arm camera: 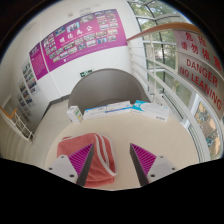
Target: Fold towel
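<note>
A pink towel point(99, 166) with white stripes lies bunched on the pale table point(150, 128). It sits under and around my left finger and reaches into the gap between the fingers. My gripper point(112, 147) is open, low over the table. The left finger's pad point(83, 158) is over the towel. The right finger's pad point(148, 160) is over bare table, apart from the towel. Neither finger presses on the cloth.
A grey curved seat point(105, 93) stands beyond the table. Pale and blue items point(132, 105) lie at the table's far edge. A wall with magenta posters point(80, 40) is behind, and a window with a red DANGER banner point(198, 68) is to the right.
</note>
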`<state>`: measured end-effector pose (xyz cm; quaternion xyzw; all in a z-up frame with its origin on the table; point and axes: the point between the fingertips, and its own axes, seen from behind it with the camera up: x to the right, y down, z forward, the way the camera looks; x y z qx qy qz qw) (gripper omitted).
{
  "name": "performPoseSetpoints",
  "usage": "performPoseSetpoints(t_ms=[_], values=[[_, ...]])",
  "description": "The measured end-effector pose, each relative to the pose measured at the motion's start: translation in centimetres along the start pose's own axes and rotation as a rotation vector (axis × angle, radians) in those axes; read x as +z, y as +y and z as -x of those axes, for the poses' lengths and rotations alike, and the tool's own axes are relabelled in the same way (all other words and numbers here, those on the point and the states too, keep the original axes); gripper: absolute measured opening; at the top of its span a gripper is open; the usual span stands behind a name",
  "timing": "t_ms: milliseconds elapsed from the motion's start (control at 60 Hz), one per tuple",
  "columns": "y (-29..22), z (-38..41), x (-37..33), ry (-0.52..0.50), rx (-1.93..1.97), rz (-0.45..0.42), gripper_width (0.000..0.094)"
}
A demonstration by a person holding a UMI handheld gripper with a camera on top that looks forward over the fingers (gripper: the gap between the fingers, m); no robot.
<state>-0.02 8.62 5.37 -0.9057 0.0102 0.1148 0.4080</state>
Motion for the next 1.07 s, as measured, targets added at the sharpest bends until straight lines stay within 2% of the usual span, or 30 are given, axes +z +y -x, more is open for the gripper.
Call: performPoseSetpoints(t_ms=[33,50,83,283,533,700,833,1067], values=[[-0.1,-0.7,-0.7,0.026,-0.009,-0.004,0.0845],[-0.2,-1.1,-1.1,0.039,-0.013,-0.005,0.0871],[-0.3,-1.3,-2.1,0.048,-0.022,-0.009,0.0847],[-0.2,-0.3,-10.2,0.111,-0.105,-0.01,0.0854],[4.0,5.6,-23.0,0.185,-0.155,0.002,0.0853],[7.4,8.8,-30.9,0.228,-0.166,-0.021,0.0855],[9.9,10.0,-35.2,0.252,-0.185,-0.029,0.0855],[10.9,11.9,-38.5,0.264,-0.221,-0.061,0.0854]])
